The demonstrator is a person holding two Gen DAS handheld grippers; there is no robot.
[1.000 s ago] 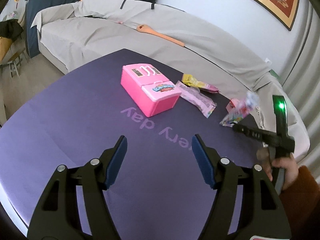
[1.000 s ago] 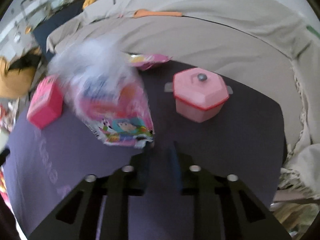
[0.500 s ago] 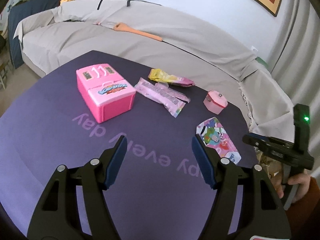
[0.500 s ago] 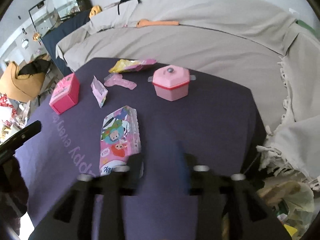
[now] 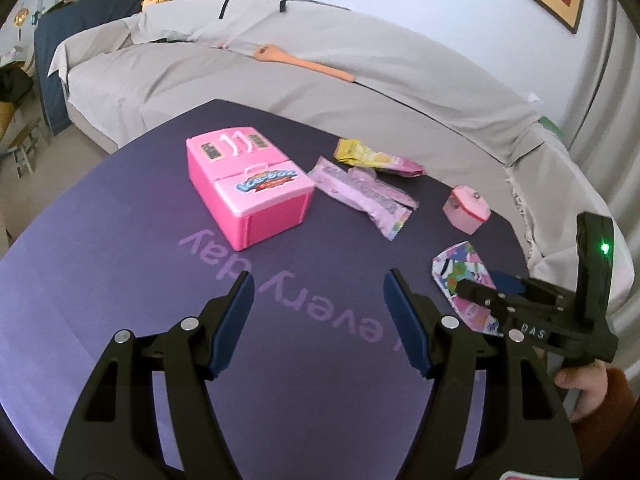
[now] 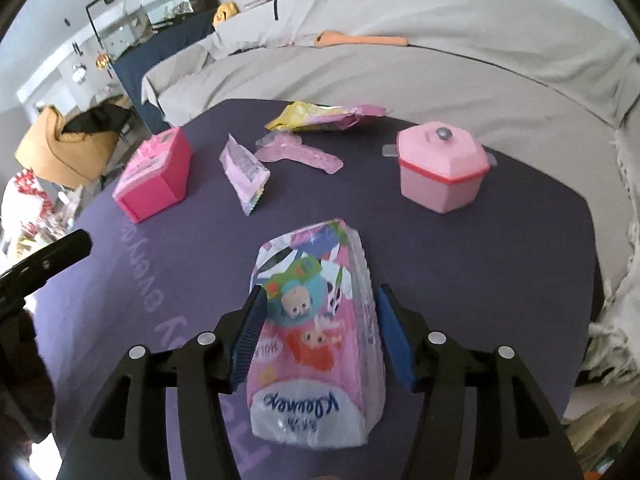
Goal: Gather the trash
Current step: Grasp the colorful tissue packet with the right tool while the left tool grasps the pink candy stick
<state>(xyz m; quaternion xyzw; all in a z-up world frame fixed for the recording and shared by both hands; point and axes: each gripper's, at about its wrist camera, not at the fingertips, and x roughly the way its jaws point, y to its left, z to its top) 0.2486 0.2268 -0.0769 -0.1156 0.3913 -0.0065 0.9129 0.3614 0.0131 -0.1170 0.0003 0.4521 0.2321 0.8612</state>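
the right gripper [image 6: 318, 334] sits over the cartoon-printed tissue pack [image 6: 316, 320] at the near edge of the purple table [image 6: 500, 264], jaws parted with the pack lying flat between them, and neither pad looks like it's pressing, so nothing is gripped. the left gripper [image 5: 318, 322] hangs open and empty over the middle of the table, near the printed lettering. looks like the step in hand is getting hold of that pack. next move probably calls for closing on its sides, and since it's soft and crinkly it could squash or slip. the other trash, a yellow wrapper [image 6: 320, 116] and two pink wrappers [image 6: 298, 152] [image 6: 244, 172], lies further back between the pink toy fridge [image 6: 154, 176] and the pink toy pot [image 6: 440, 168].
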